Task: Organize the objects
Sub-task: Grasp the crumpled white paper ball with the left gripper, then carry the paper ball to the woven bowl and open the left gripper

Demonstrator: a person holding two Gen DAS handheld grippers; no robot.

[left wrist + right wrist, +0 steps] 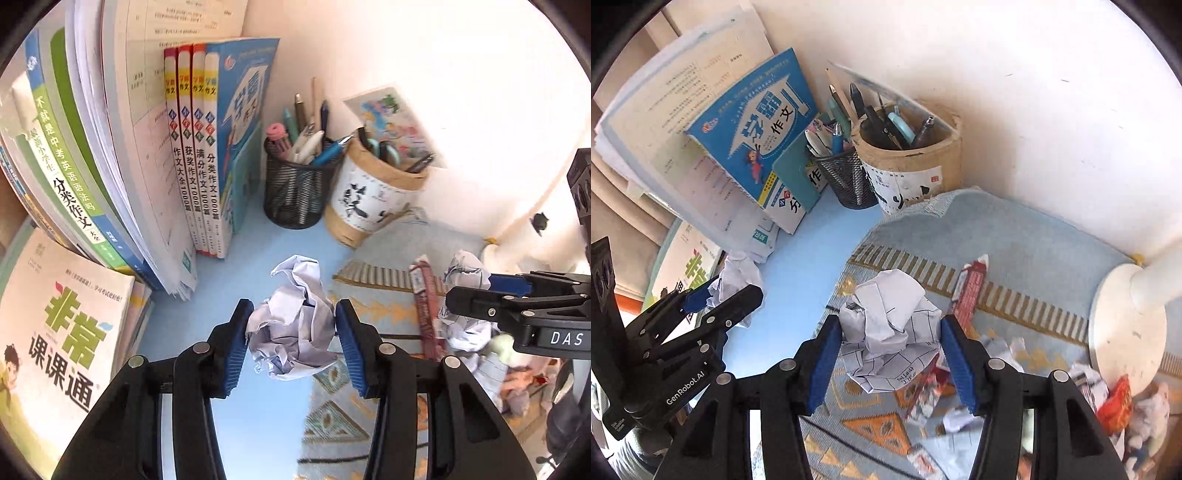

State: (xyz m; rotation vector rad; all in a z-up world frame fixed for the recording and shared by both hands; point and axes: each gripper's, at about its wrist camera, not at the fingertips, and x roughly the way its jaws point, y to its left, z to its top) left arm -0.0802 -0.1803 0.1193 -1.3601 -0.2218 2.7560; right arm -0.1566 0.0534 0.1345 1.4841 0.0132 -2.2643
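Two crumpled paper balls are held over the tabletop (236,258): the left gripper (291,328) has its jaws clamped on one paper wad (291,325) above the bare blue surface, and the right gripper (891,350) pinches another paper ball (894,325) above the patterned mat (1034,251).

A: What colours mark the grippers?
B: The left gripper (291,334) and right gripper (891,353) are black with ribbed blue pads (235,354); each crumpled paper ball (293,325) is white, the right one (892,332) grid-lined.

A: And the surroundings?
B: Light-blue desk (255,229); pale-blue mat (1015,243) with orange triangles and tan bars; black mesh pen cup (295,192); tan holder (373,199) with black calligraphy.
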